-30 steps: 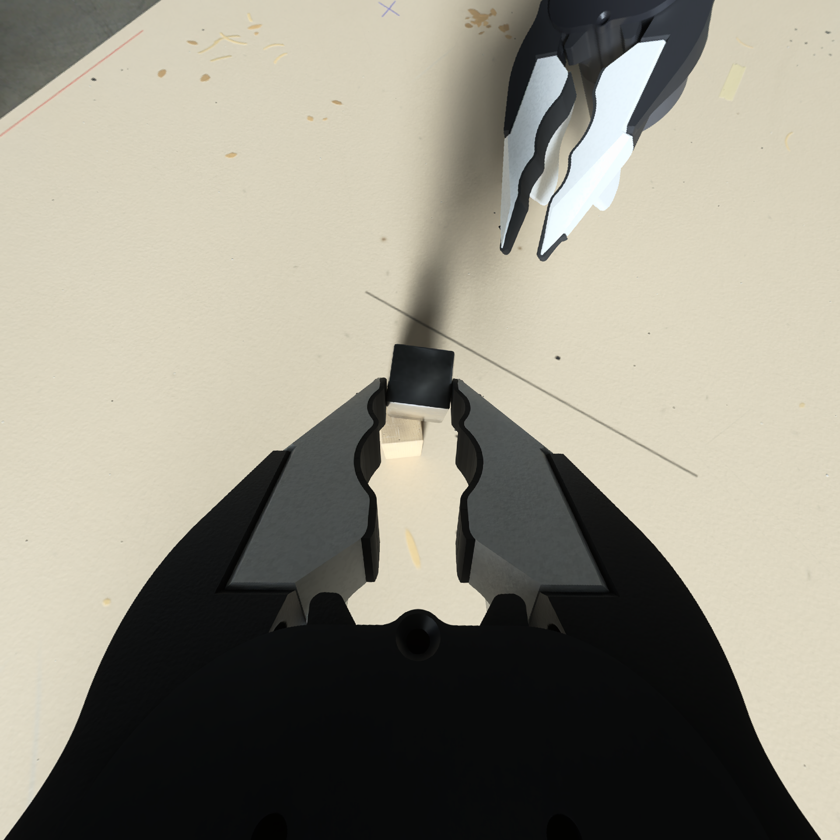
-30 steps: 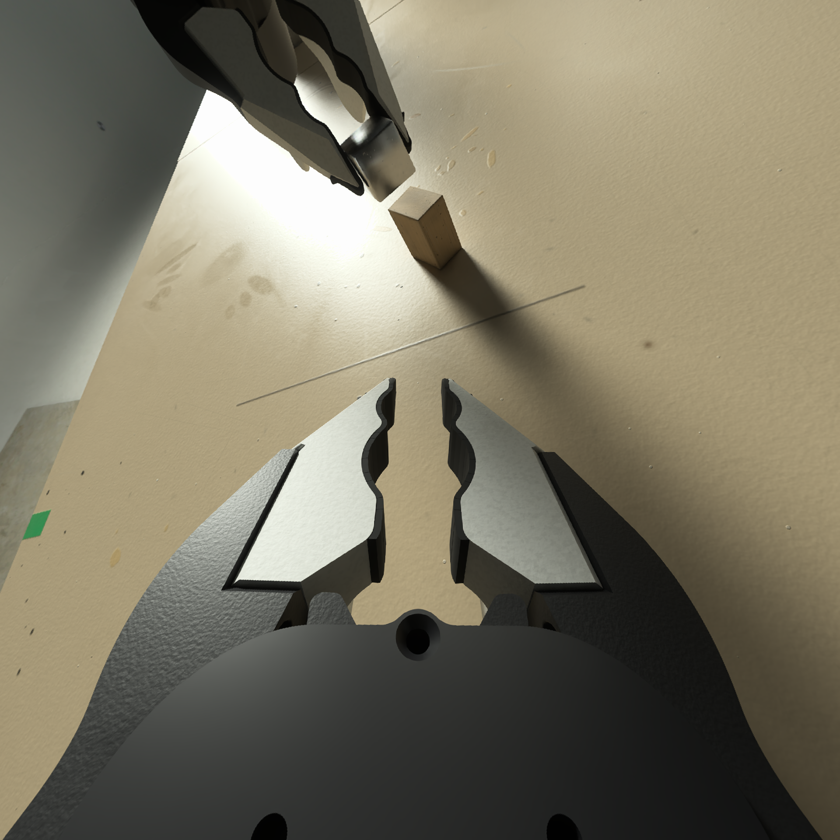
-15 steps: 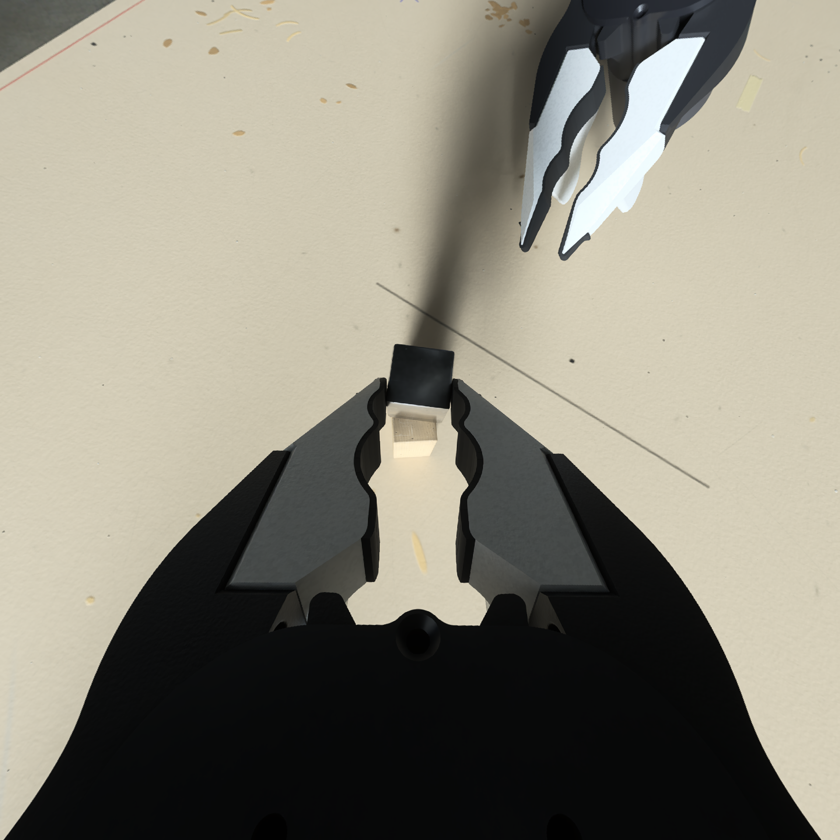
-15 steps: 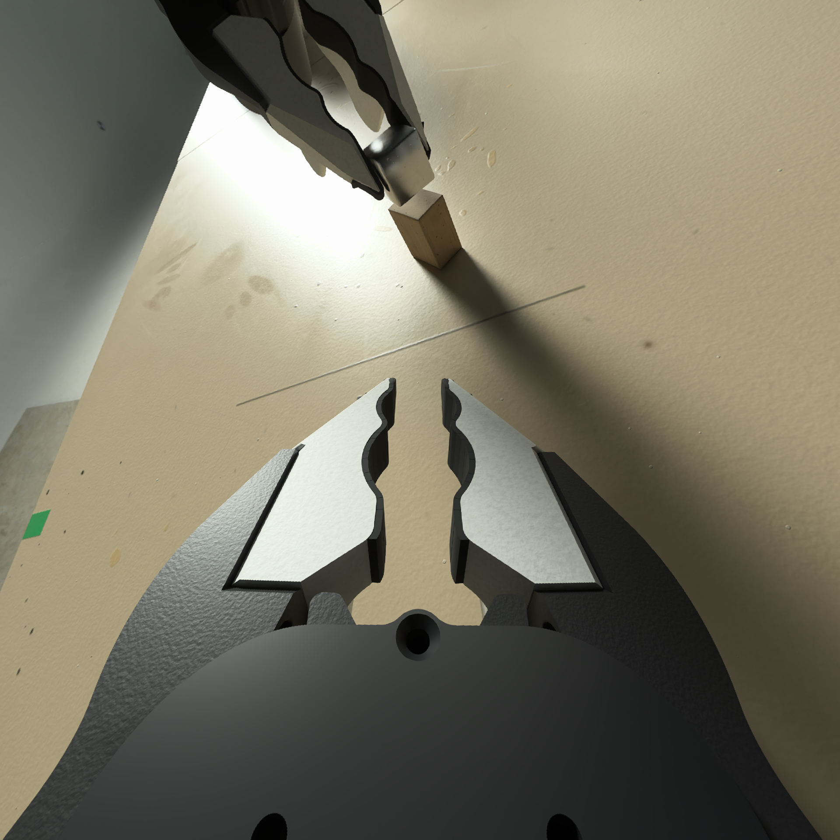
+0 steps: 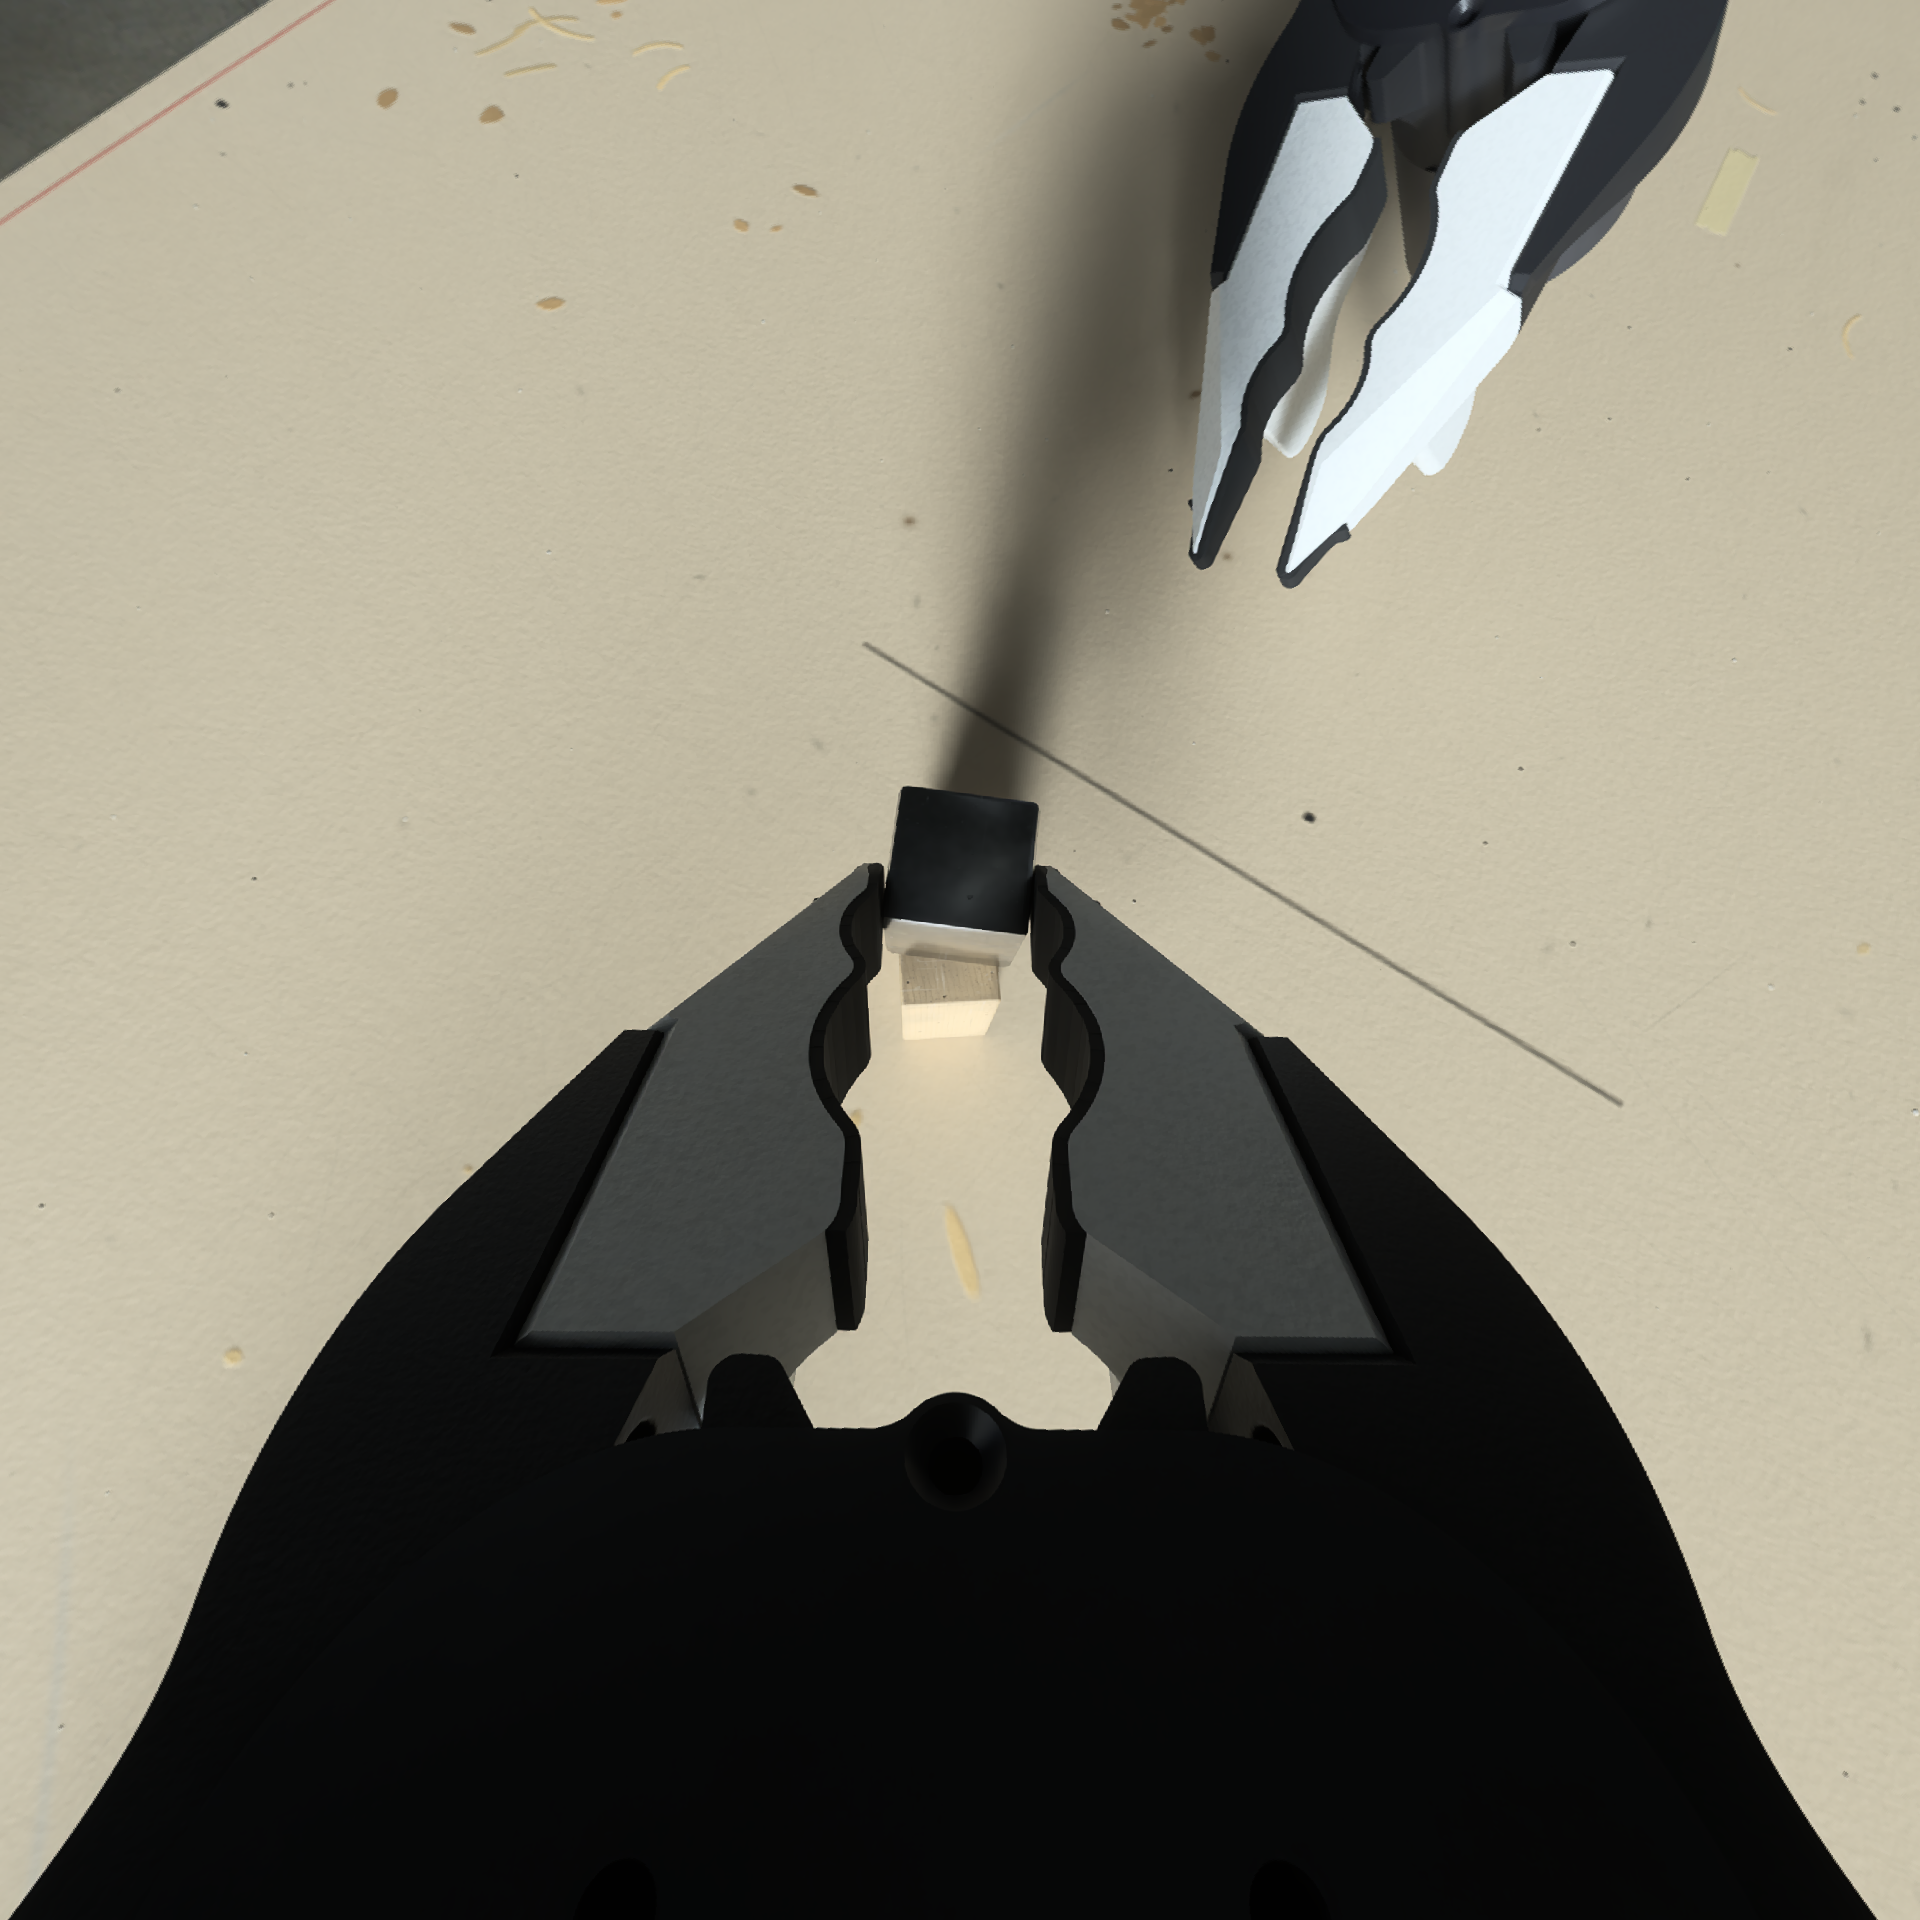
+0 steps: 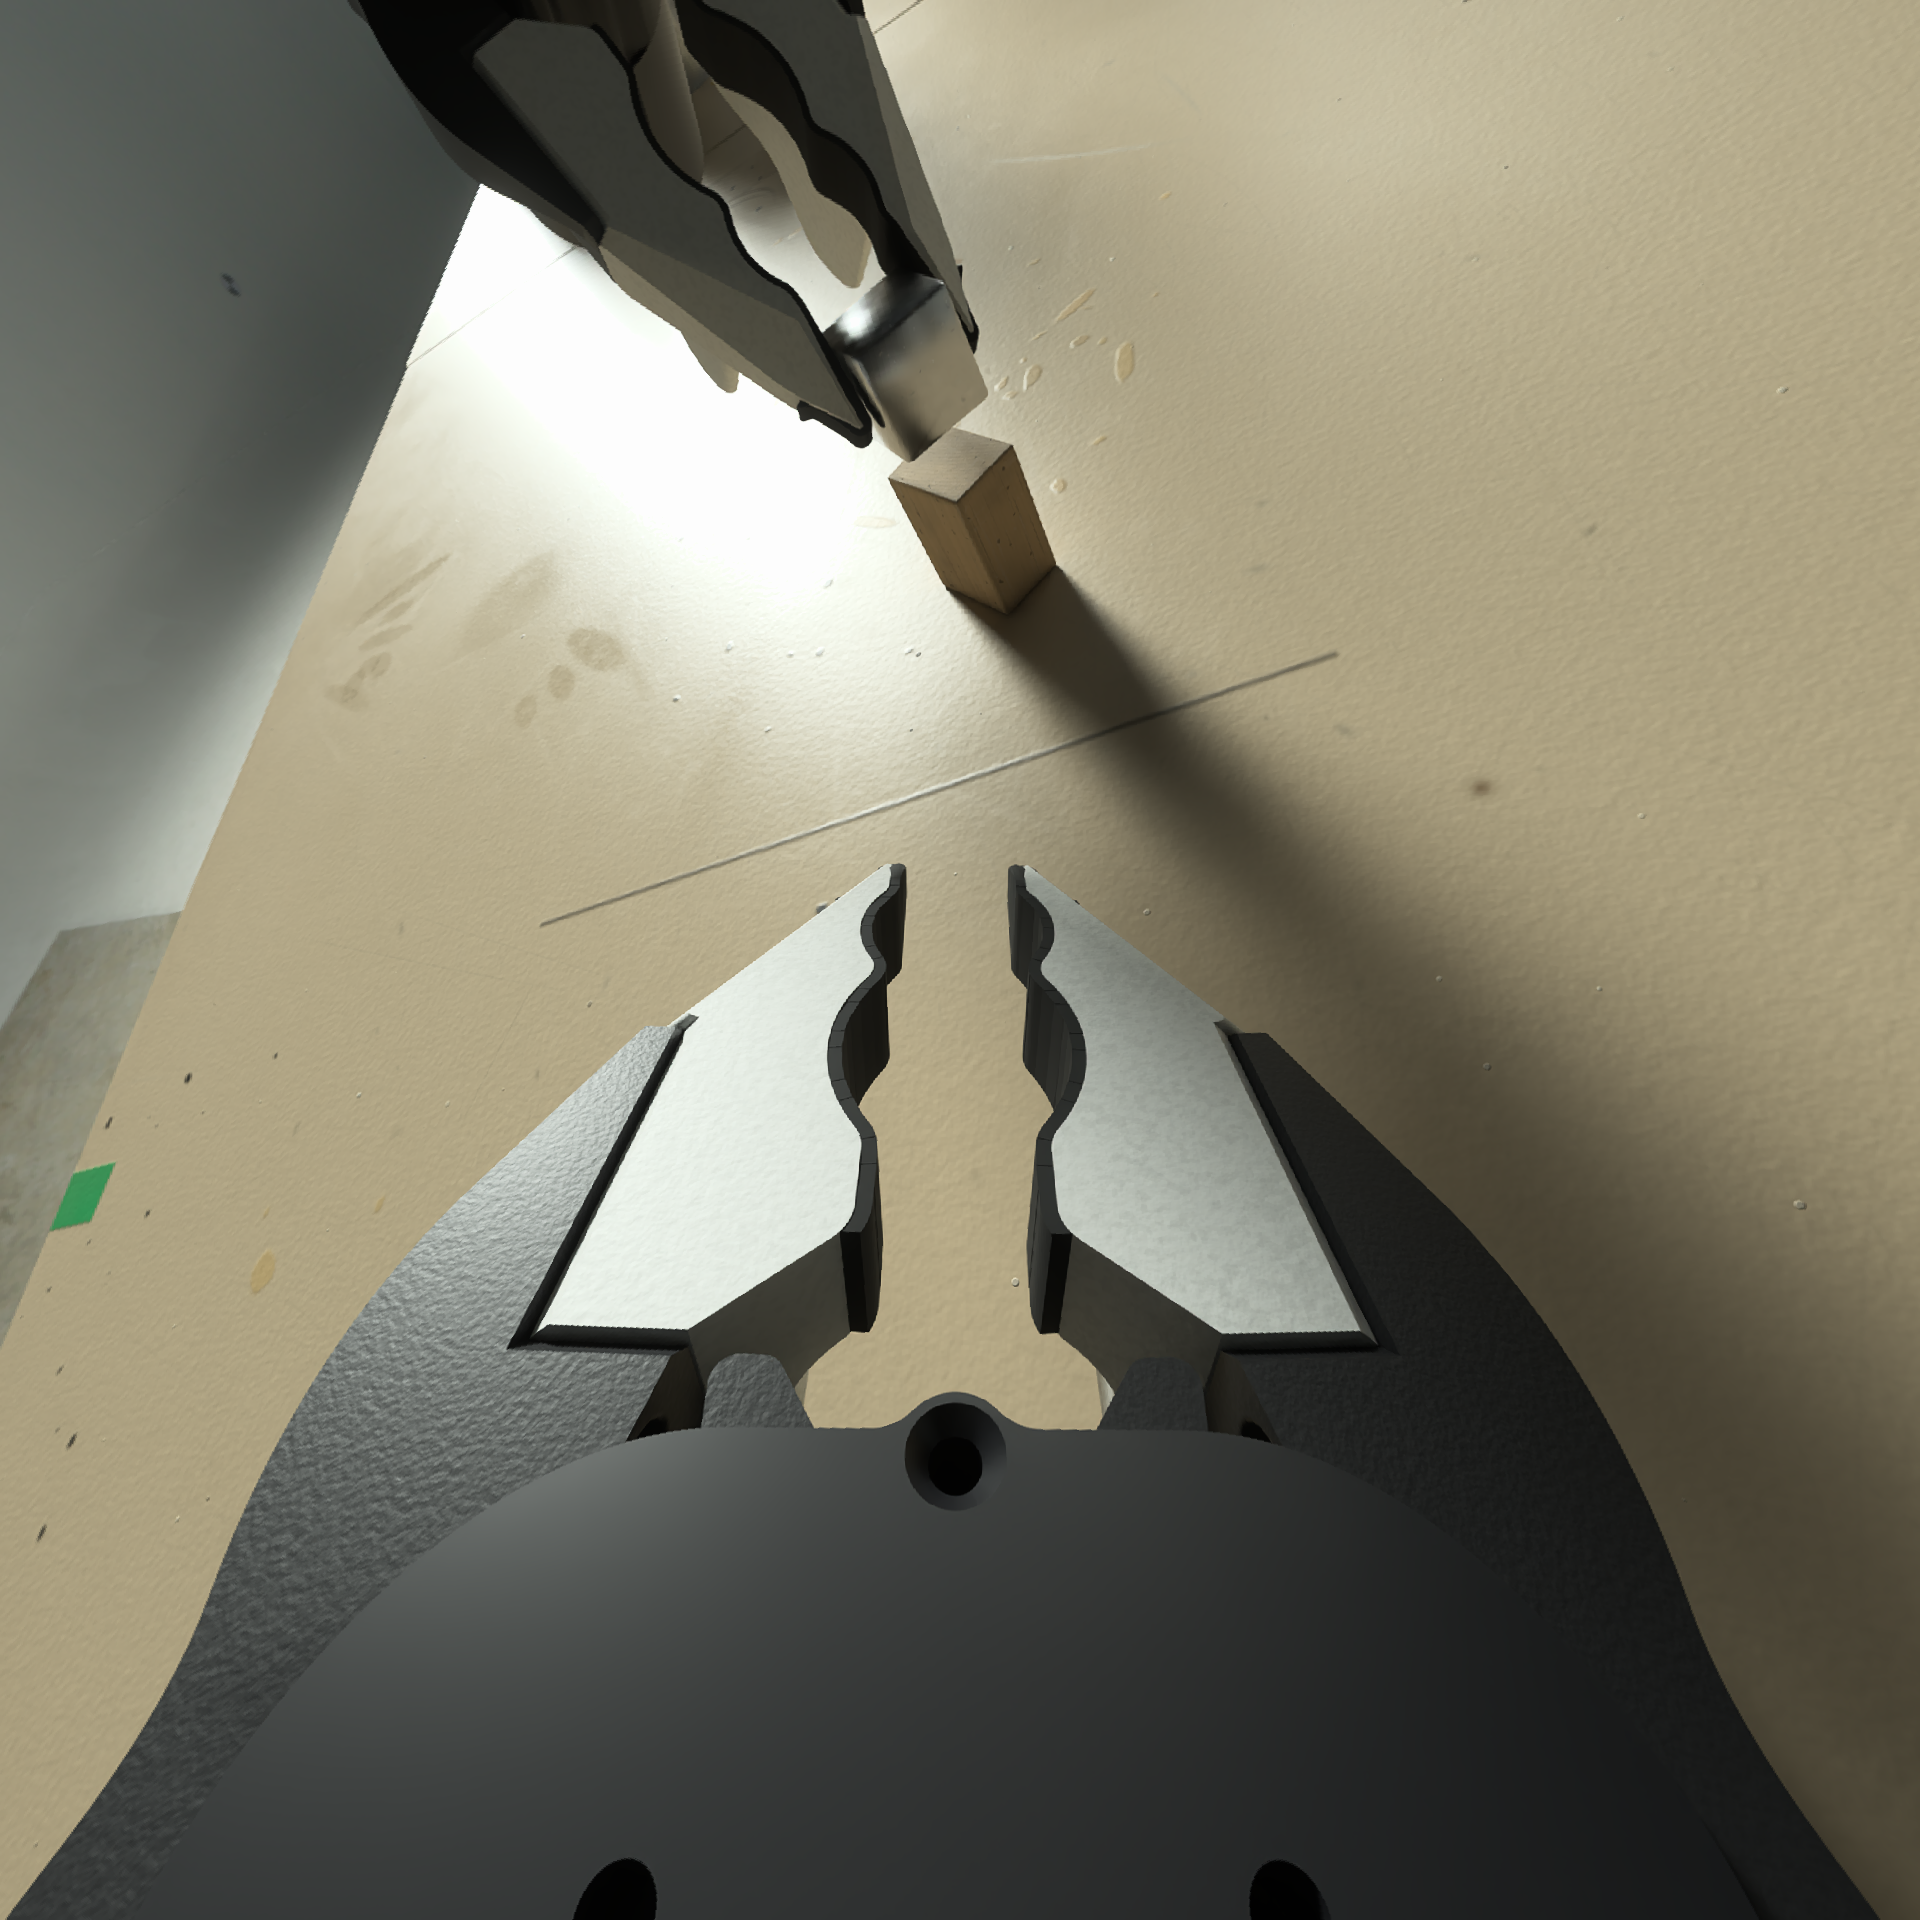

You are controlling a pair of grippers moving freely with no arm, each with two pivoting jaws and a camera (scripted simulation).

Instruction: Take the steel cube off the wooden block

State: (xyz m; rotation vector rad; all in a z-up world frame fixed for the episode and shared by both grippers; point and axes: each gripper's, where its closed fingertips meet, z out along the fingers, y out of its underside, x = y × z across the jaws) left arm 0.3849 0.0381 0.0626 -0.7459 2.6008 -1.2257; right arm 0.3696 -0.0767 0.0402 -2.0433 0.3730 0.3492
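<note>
My left gripper (image 5: 961, 883) is shut on the steel cube (image 5: 964, 873), which looks dark from above. The wooden block (image 5: 948, 1003) stands on the tan table just beneath, showing between my fingers. In the right wrist view the cube (image 6: 914, 364) is shiny and held in the left gripper (image 6: 912, 387), lifted off the block (image 6: 982, 530); its lower corner is close above the block's top left edge. My right gripper (image 6: 958, 883) is empty, its jaws a narrow gap apart, well short of the block. It also shows in the left wrist view (image 5: 1247, 561), at the upper right.
A thin dark line (image 5: 1247, 883) crosses the tan table (image 5: 416, 623) between the block and the right gripper. The table's edge with grey floor (image 5: 62, 62) lies at the far upper left. A grey surface (image 6: 156, 416) and a green patch (image 6: 83, 1195) lie left.
In the right wrist view the left gripper with the cube has shifted a little right, toward the block. The right gripper and the block have not moved.
</note>
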